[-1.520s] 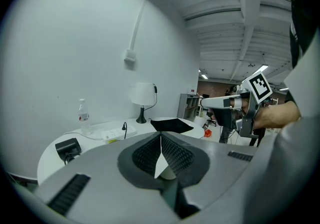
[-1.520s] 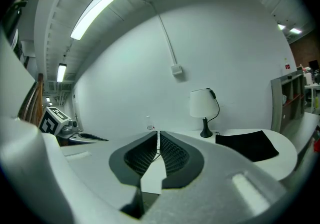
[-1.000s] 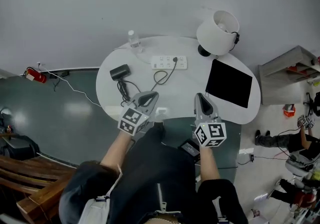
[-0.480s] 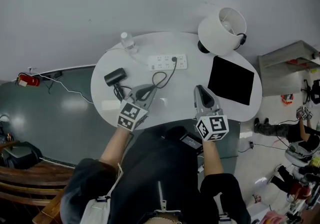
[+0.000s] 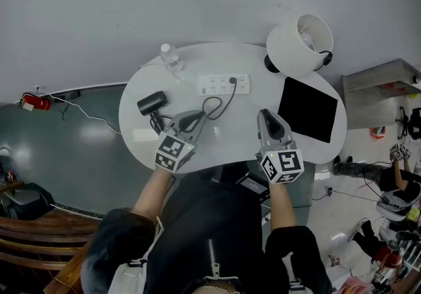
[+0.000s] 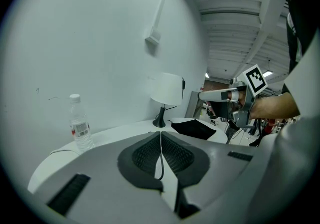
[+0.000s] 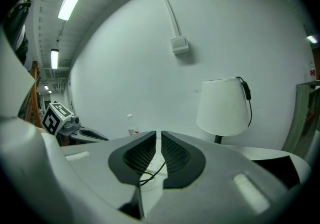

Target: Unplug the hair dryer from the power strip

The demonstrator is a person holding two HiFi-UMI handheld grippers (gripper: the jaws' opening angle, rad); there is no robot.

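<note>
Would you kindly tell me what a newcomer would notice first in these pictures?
The big white lamp stands out at the far right of the round table, beside a black mat. Mid-table, a black cord loops from the white power strip toward the hair dryer at left.

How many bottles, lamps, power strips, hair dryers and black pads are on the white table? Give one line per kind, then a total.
Bottle: 1
Lamp: 1
Power strip: 1
Hair dryer: 1
Black pad: 1
Total: 5

White power strip (image 5: 223, 83), black hair dryer (image 5: 152, 101).
</note>
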